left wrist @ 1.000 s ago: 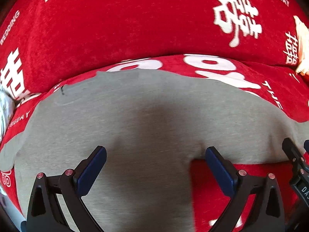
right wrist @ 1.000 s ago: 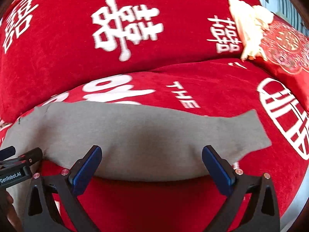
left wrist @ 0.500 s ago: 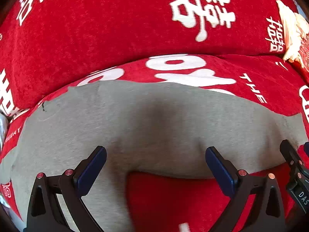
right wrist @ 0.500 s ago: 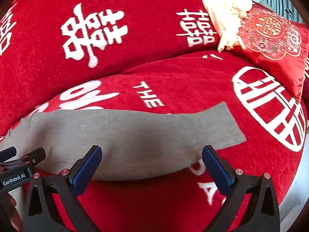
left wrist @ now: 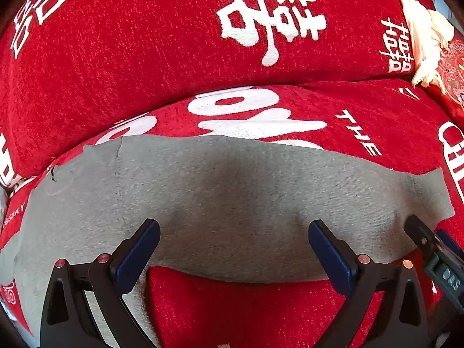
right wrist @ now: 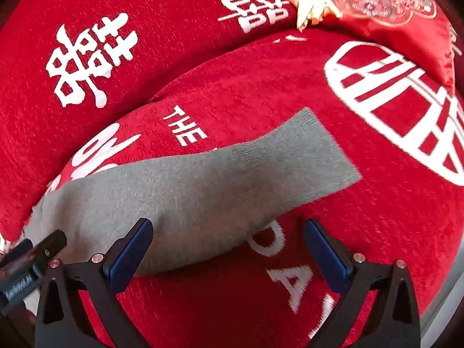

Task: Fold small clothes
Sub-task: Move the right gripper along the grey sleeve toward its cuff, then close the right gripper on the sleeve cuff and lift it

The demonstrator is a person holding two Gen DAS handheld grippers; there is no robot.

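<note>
A grey knit garment (left wrist: 220, 197) lies flat on a red sofa seat, a long sleeve or leg stretching to the right with a ribbed cuff (right wrist: 316, 148). My left gripper (left wrist: 233, 242) hovers open over the garment's near edge, nothing between its blue pads. Further right, my right gripper (right wrist: 227, 242) stands open above the lower edge of the same grey piece (right wrist: 203, 191), also empty. Each gripper shows at the edge of the other's view: the right gripper (left wrist: 432, 249) and the left gripper (right wrist: 32, 252).
The red sofa cover (left wrist: 174, 58) carries white characters and lettering; its backrest rises behind the seat. An embroidered red cushion (right wrist: 385, 8) with a cream tassel (right wrist: 307, 8) sits at the back right. The seat's front edge (right wrist: 443, 301) drops off at lower right.
Both grippers have swung to the right along the garment, still open. The cuff end and the cushion have come further into view.
</note>
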